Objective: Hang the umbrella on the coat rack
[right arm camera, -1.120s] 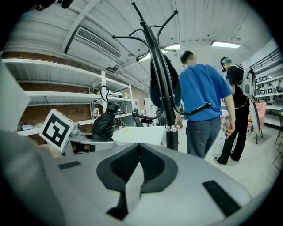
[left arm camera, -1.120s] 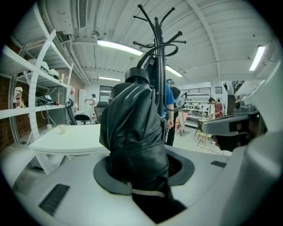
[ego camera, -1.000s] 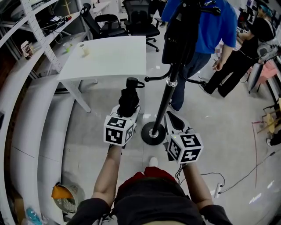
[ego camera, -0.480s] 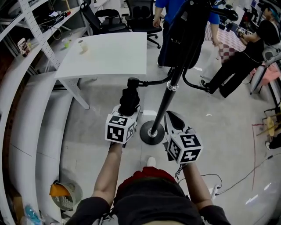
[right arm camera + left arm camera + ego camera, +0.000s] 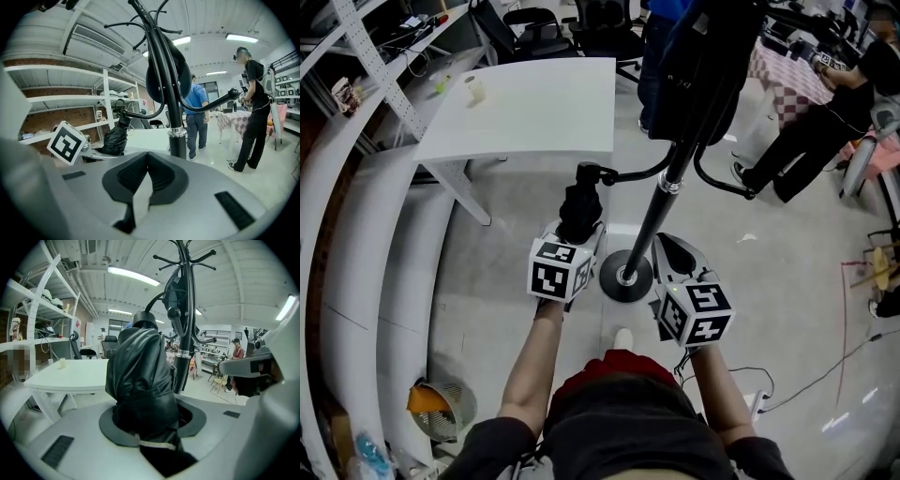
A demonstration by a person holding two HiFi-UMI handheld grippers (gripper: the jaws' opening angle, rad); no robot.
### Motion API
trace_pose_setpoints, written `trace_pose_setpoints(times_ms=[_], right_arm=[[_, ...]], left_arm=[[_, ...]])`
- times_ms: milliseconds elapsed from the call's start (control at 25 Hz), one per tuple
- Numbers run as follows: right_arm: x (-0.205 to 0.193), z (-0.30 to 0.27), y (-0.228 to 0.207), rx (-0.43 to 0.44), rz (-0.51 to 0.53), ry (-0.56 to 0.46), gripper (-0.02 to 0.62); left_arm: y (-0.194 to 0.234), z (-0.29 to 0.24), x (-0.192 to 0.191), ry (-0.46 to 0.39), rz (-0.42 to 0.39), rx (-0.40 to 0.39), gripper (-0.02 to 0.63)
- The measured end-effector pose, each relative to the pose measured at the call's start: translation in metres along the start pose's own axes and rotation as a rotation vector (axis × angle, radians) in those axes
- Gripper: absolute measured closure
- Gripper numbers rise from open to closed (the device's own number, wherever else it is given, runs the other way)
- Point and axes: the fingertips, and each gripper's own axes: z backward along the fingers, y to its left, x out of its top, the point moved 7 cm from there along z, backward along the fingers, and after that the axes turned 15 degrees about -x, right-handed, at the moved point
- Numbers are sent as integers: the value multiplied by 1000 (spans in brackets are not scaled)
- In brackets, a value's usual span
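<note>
Black coat rack (image 5: 659, 202) with folded umbrella (image 5: 579, 204) held beside it
Its pole rises from a round base; the umbrella stands just left, clamped in the left gripper (image 5: 577, 236); the right gripper (image 5: 671, 251) has its jaws together, empty

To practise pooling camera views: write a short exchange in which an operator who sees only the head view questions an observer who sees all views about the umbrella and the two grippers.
Operator: The marker cube hides the jaws. Is the umbrella actually gripped?
Observer: Yes. The left gripper view shows the left gripper with its jaws pressed onto the folded black fabric.
Operator: And the right gripper?
Observer: Its own view shows the jaws together with nothing between them.
</note>
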Motion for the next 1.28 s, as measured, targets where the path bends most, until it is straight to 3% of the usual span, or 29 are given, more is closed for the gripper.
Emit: trace_pose_setpoints(times_ms=[640, 1280], right_arm=[[-6, -4, -5, -3, -15, 24, 577], [-12, -1, -4, 6, -31, 36, 577]], left_arm=[[-9, -12, -15, 43, 5, -32, 445], [-26, -8, -26, 76, -47, -32, 446]])
